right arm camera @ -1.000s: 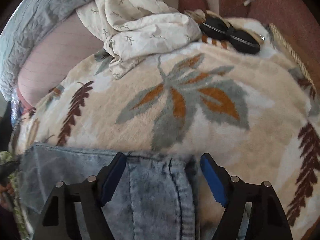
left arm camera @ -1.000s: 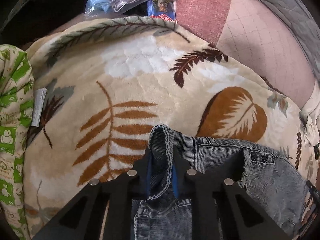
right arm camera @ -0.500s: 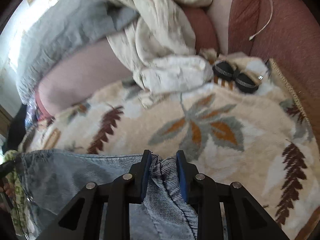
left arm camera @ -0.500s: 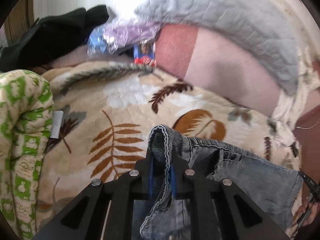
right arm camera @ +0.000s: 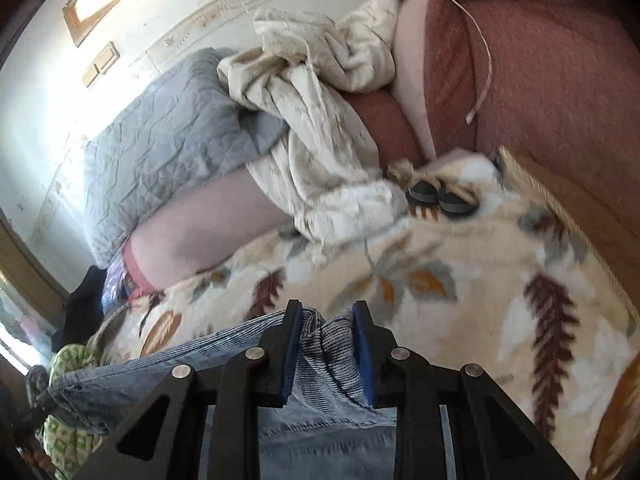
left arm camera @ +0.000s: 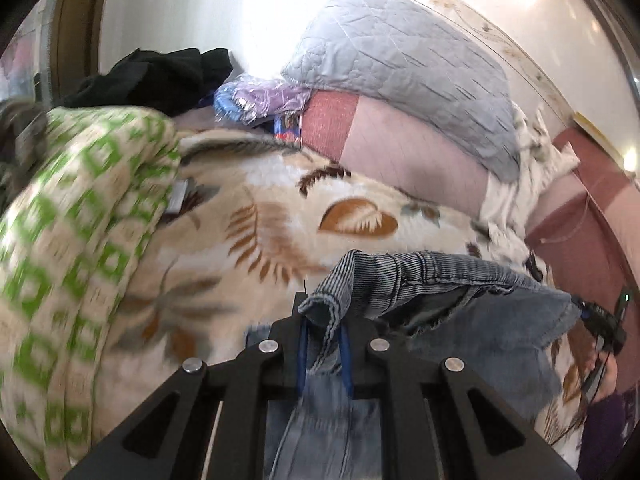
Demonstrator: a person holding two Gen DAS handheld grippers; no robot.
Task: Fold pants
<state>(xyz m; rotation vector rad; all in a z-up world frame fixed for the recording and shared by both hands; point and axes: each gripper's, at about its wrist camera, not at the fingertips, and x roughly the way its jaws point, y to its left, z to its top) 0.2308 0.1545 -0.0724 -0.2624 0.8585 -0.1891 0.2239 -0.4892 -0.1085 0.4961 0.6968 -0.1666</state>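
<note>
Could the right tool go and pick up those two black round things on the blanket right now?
Probably not yet. The right tool is shut on the jeans, so it is occupied. The path itself looks free: only open leaf blanket lies between it and the black round things.

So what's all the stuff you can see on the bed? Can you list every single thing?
jeans: one, blue denim, held up over the blanket by both grippers
leaf blanket: one, cream with brown leaves, spread under the jeans
green patterned quilt: one, green and cream, left of the blanket
grey quilted pillow: one, grey, against the wall
cream cloth: one, crumpled, beside the pillow
black clothing: one pile, far left corner
plastic bag: one, bluish purple, beside the black clothing
left gripper: one, black, shut on the jeans
right gripper: one, black, shut on the jeans
</note>
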